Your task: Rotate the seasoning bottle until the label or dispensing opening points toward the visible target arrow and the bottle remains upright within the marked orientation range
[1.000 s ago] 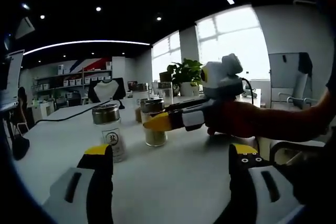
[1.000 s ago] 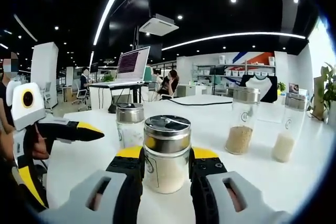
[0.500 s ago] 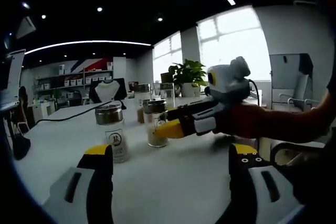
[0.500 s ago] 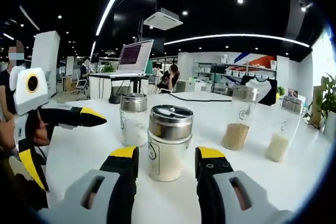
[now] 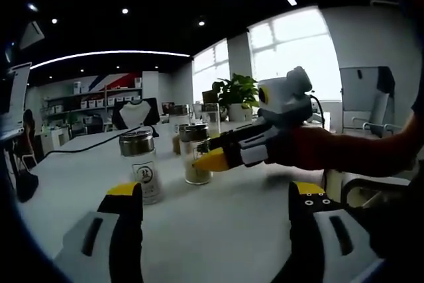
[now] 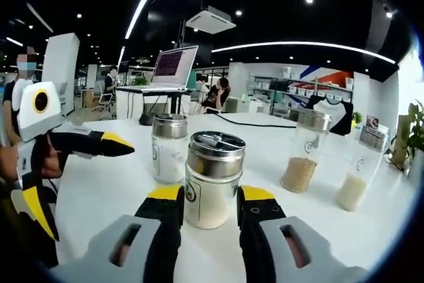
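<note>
In the left gripper view, the left gripper (image 5: 215,193) hovers over the white table (image 5: 218,230), jaws spread wide and holding nothing. The right gripper (image 5: 213,158) reaches in from the right to the steel-lidded glass seasoning bottle (image 5: 195,152).

In the right gripper view, the right gripper (image 6: 207,200) has its yellow-tipped jaws against both sides of that upright bottle (image 6: 212,178). A second steel-lidded jar (image 6: 168,148) stands just behind it.
</note>
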Demonstrator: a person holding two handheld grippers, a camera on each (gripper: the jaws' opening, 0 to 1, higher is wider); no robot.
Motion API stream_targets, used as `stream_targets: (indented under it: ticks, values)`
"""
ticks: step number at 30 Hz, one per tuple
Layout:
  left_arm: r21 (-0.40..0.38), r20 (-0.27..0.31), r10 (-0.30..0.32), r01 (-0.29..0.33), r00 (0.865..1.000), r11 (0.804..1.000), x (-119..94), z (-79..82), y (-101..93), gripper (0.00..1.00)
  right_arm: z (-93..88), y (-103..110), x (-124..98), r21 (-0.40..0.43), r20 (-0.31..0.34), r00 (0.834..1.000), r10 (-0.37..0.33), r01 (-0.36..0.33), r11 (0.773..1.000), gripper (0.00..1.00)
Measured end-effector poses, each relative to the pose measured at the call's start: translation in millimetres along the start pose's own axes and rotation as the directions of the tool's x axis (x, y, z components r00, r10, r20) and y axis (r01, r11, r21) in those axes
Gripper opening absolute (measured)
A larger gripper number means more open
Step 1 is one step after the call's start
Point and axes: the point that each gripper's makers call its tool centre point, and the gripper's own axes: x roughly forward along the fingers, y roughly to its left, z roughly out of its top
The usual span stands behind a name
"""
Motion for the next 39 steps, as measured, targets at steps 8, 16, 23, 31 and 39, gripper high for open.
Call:
stream_targets:
  ticks: [8, 16, 23, 31, 39]
  values:
    - [0.0, -0.002, 0.002, -0.002, 1.0, 1.0, -0.6, -0.5, 1.2, 0.96, 1.9, 2.8, 3.4, 0.024, -0.008, 1.0, 0.025, -0.025, 0.999, 0.32]
    - [0.005, -0.006, 0.004, -0.004, 1.0, 1.0, -1.4, -0.4, 1.1, 0.96, 1.3, 2.4, 5.0, 0.028, -0.008, 0.999, 0.035, -0.035, 0.999, 0.3]
    - [0.008, -0.006, 0.004, -0.004, 1.0, 1.0, -1.5, -0.1, 1.9, 0.96, 1.2, 2.5, 5.1, 0.024, -0.008, 0.999, 0.041, -0.041, 0.999, 0.3]
    - [0.004, -0.002, 0.005, -0.005, 1.0, 1.0, -2.0, 0.5, 1.8, 0.96, 1.2, 1.8, 4.9, 0.023, -0.004, 0.999, 0.043, -0.043, 0.999, 0.3]
    - [-0.002, -0.001, -0.007, 0.007, 1.0, 1.0, 0.2, -1.1, -5.3, 0.96, 1.1, 0.1, 5.9, 0.025, -0.004, 0.998, 0.066, -0.066, 0.998, 0.3]
